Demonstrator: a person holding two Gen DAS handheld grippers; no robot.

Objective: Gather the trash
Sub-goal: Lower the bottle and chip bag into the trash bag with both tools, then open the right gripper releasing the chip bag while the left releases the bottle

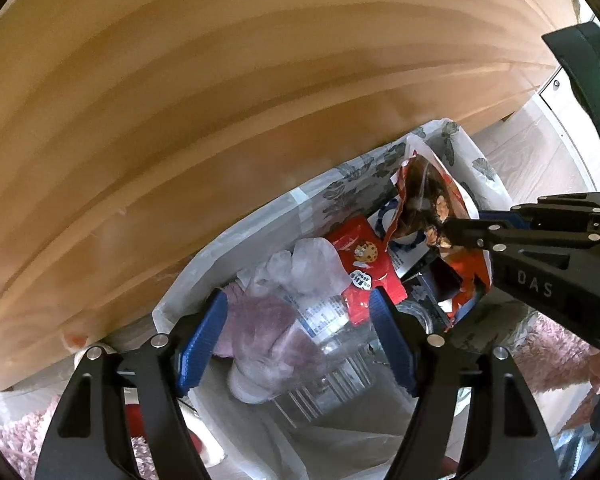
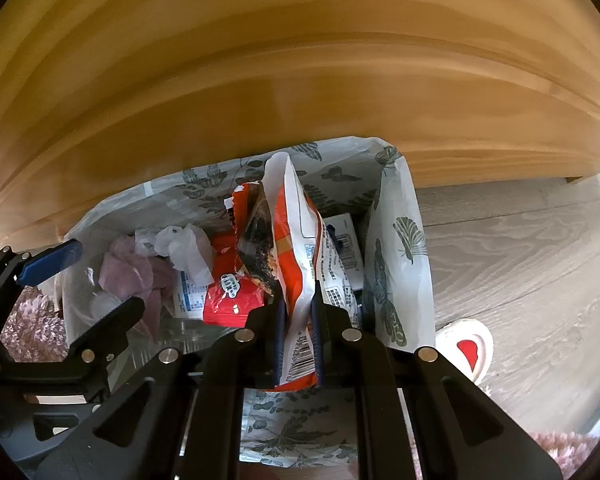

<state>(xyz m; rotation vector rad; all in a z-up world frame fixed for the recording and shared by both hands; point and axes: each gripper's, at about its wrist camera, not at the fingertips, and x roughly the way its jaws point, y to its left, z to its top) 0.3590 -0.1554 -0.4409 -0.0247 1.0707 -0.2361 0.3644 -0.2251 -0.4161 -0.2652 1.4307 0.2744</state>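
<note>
Right claw (image 2: 296,316) pinches an orange snack wrapper (image 2: 296,248) over the printed trash bag (image 2: 404,240); release only once inside. Left claw (image 1: 296,336) gapes empty.

Pale wooden furniture panel (image 2: 260,80) above grey wood-grain floor (image 2: 520,260), pink shaggy rug (image 1: 556,352).

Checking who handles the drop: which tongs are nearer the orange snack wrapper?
Right. The right tongs are shut on the orange snack wrapper above the trash bag; the left tongs stand open beside it, over the bag's other contents.
</note>
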